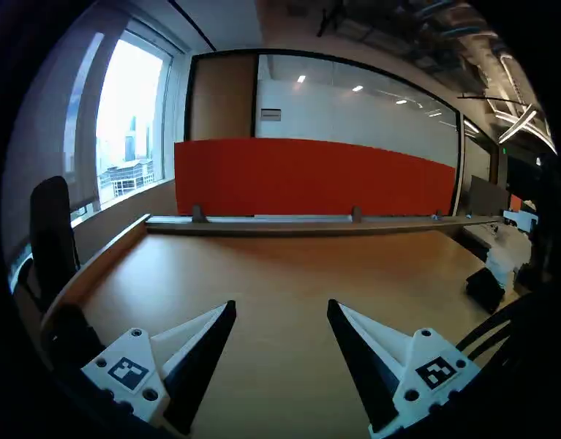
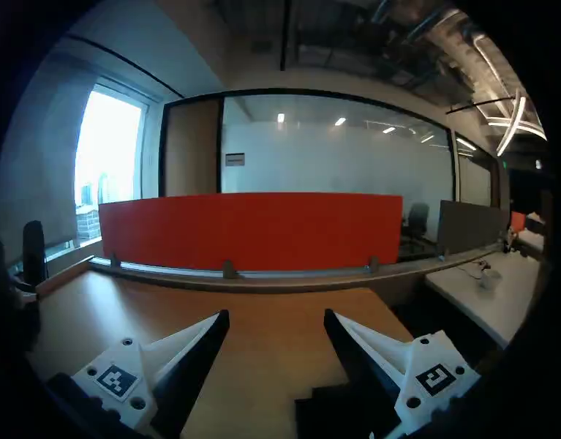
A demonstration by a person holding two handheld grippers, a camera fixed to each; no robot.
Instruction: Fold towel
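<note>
Both left gripper (image 1: 281, 302) and right gripper (image 2: 276, 312) hover level, fingers spread.

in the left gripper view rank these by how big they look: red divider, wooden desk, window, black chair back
1. wooden desk: largest, though being nearest the camera inflates it
2. red divider
3. window
4. black chair back: smallest, and squeezed at the fisheye edge
</note>
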